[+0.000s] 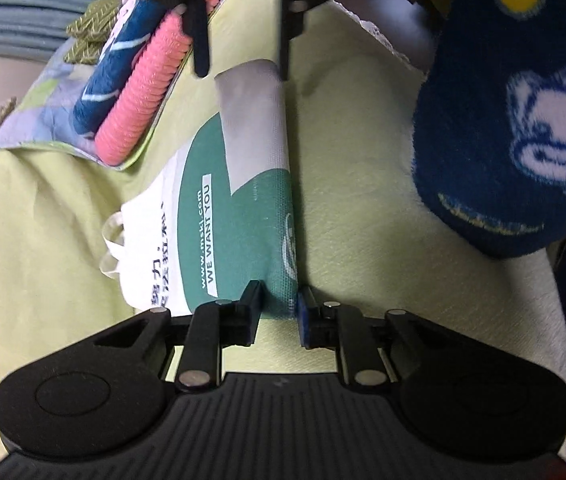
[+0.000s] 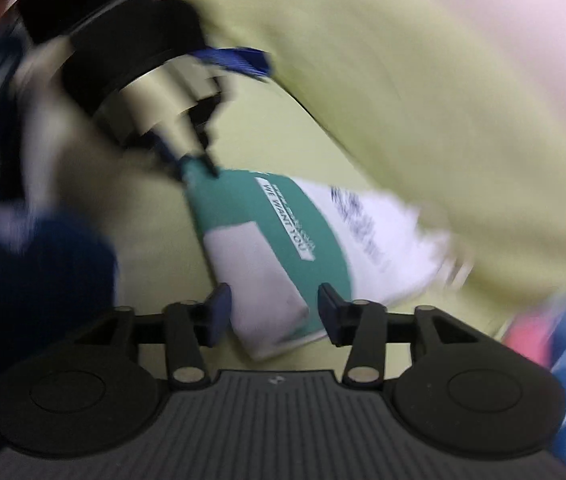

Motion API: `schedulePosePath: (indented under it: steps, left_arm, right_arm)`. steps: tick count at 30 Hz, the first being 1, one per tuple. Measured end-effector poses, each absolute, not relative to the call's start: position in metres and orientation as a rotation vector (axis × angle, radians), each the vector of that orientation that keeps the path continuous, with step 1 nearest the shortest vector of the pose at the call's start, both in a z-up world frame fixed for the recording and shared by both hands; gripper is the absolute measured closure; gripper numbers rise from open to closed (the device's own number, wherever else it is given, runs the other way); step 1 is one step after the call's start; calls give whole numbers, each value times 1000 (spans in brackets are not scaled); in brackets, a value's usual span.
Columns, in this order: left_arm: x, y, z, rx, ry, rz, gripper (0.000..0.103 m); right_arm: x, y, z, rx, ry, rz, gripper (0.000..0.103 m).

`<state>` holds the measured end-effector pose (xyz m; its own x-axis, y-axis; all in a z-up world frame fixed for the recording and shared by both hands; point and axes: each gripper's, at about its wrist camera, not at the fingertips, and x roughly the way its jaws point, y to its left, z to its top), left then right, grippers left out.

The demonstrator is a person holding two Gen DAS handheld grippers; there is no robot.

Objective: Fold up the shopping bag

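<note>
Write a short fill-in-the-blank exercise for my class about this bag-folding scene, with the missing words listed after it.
1. The folded green and white fabric shopping bag lies on a pale ______ cloth.
2. The English slogan printed on the bag reads "WE ______ YOU".
3. The left gripper is ______ on one end of the bag.
4. In the right wrist view, the right gripper stands ______, its fingers either side of the bag's other end.

Missing words: green; WANT; shut; open
</note>
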<state>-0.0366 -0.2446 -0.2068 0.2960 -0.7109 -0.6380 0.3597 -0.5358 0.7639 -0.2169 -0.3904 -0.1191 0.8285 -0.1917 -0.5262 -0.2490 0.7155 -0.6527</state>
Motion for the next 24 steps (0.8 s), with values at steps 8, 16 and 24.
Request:
schedulePosePath:
  steps: [8,16,24]
  left_arm:
    - [-29,-241,-198,1615,-278,-1476,84]
    - [-20,-244,-187,1580,-190,-1549,84]
    - [24,-277,-149,1343,267,-1705,80]
  right_arm:
    - [-233,-388,-167,-1266,503,107,64]
    - [-229,-398,-181,-1340,484,185,77]
    - [-184,-458,-114,-483,812,281,79]
